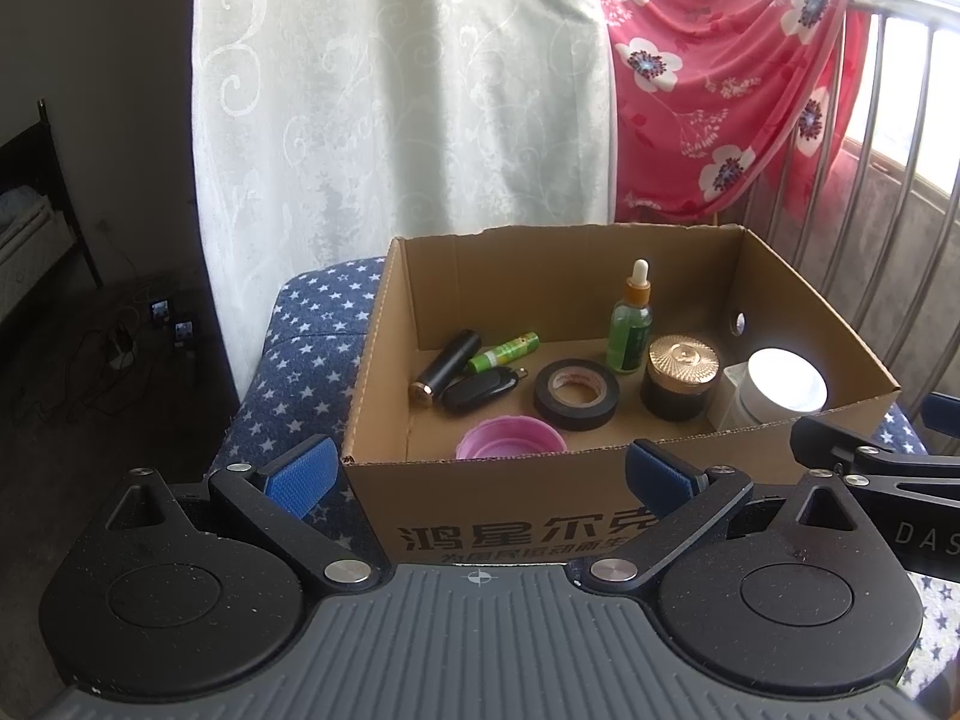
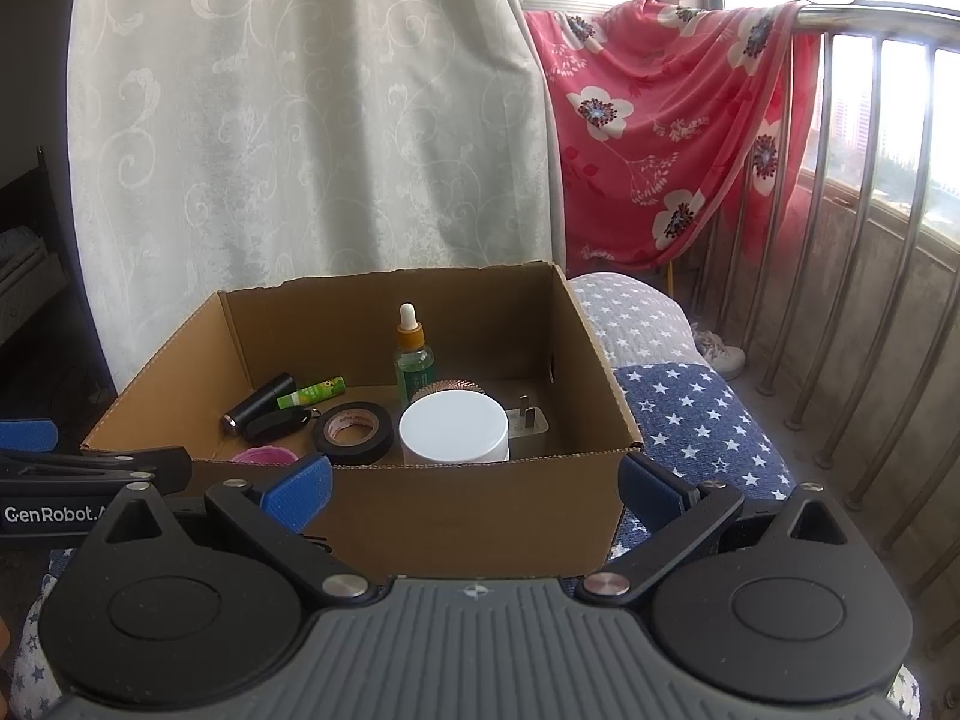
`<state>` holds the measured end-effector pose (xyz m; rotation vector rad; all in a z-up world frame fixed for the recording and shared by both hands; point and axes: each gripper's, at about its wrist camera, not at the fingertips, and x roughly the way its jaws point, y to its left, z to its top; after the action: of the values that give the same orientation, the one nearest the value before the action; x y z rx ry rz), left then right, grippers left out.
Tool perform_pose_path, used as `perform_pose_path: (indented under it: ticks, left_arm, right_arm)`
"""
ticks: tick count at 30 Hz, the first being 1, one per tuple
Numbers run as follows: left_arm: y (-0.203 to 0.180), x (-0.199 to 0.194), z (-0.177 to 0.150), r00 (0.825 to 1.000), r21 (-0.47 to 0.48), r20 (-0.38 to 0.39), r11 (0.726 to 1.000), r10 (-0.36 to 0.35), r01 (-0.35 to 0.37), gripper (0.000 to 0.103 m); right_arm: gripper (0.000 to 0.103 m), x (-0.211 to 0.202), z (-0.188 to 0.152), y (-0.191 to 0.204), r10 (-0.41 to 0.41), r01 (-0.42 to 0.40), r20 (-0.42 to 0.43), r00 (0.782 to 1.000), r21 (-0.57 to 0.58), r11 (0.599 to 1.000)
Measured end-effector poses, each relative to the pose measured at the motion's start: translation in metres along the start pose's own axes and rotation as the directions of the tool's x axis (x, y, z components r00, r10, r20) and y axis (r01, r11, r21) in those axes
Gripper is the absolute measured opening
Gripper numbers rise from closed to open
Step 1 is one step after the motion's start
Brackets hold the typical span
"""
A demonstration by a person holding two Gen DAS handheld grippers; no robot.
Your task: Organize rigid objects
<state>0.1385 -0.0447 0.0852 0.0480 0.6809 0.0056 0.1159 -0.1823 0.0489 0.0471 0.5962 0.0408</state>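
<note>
An open cardboard box (image 1: 816, 330) (image 2: 468, 510) stands on a star-patterned cushion. Inside lie a black tube (image 1: 447, 366) (image 2: 259, 403), a green tube (image 1: 503, 351) (image 2: 312, 392), a black key fob (image 1: 480, 391) (image 2: 277, 422), a roll of black tape (image 1: 576, 393) (image 2: 354, 431), a pink lid (image 1: 510, 437) (image 2: 264, 455), a green dropper bottle (image 1: 631, 324) (image 2: 413, 355), a gold-lidded dark jar (image 1: 683, 377) and a white-lidded jar (image 1: 780, 389) (image 2: 453, 427). My left gripper (image 1: 480, 474) and right gripper (image 2: 477, 483) hover open and empty before the box's near wall.
A blue star-patterned cushion (image 1: 300, 372) (image 2: 696, 414) carries the box. Behind hangs a pale curtain (image 1: 396, 96), with a red floral cloth (image 1: 720, 78) draped over a metal railing (image 2: 870, 210) to the right. Cables and chargers (image 1: 150, 330) lie on the floor at left.
</note>
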Motion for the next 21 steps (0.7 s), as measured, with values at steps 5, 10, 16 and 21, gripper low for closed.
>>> perform_pose_path:
  ticks: [5, 10, 16, 21]
  left_arm:
    - [0.0, -0.0004, -0.0001, 1.0, -0.001, -0.001, 1.0, 0.0, 0.0, 0.103]
    - [0.0, -0.0006, -0.0002, 1.0, -0.001, 0.0, 1.0, -0.001, 0.001, 0.103]
    - [0.0005, -0.0004, -0.0003, 1.0, -0.001, 0.001, 1.0, -0.001, 0.001, 0.103]
    - [0.0008, -0.0013, -0.0003, 1.0, -0.001, 0.002, 1.0, -0.001, 0.001, 0.103]
  right_arm:
    - [0.103, 0.0, -0.0001, 0.0003, 0.0, 0.0, 0.0, 1.0, 0.0, 1.0]
    - [0.103, -0.0001, 0.0, 0.0004, 0.0, 0.0, 0.0, 1.0, 0.0, 1.0]
    - [0.103, -0.0003, 0.0, 0.0006, 0.0, 0.0, 0.0, 1.0, -0.001, 1.0]
    - [0.103, -0.0002, 0.0, 0.0006, 0.0, 0.0, -0.001, 1.0, 0.0, 1.0]
